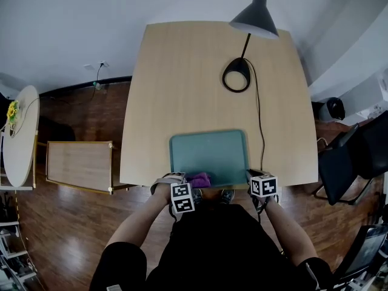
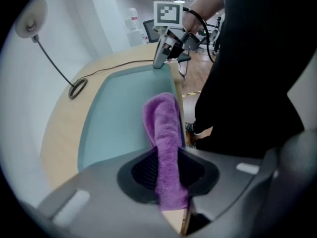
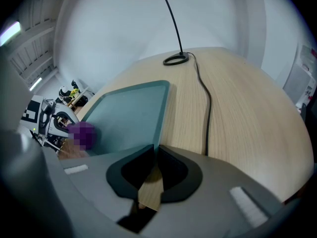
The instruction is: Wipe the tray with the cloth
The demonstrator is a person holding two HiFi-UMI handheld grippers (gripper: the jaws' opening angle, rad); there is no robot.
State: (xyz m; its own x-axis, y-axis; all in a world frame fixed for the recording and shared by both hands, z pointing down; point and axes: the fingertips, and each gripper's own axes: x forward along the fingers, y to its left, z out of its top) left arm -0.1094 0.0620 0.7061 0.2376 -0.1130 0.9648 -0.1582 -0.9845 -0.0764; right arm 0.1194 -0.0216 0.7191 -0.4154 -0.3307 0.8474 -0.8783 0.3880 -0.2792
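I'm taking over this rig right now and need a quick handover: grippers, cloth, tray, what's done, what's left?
Left gripper: shut on the cloth, which lies at the tray's near edge.
Right gripper: shut, apparently pinching the near right corner of the tray.
Tray: flat on the table, by its near edge.
Done: cloth gripped, tray steadied.
Left: wipe across the tray; nothing shows how much is already wiped.

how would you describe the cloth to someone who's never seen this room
On the pale wooden table lies a blue-green tray, at the edge nearest the person. The cloth sits on the tray's near rim, pinched in the left tongs. It is the only purple, fluffy thing there; the tray and the lamp are smooth and dull-coloured.
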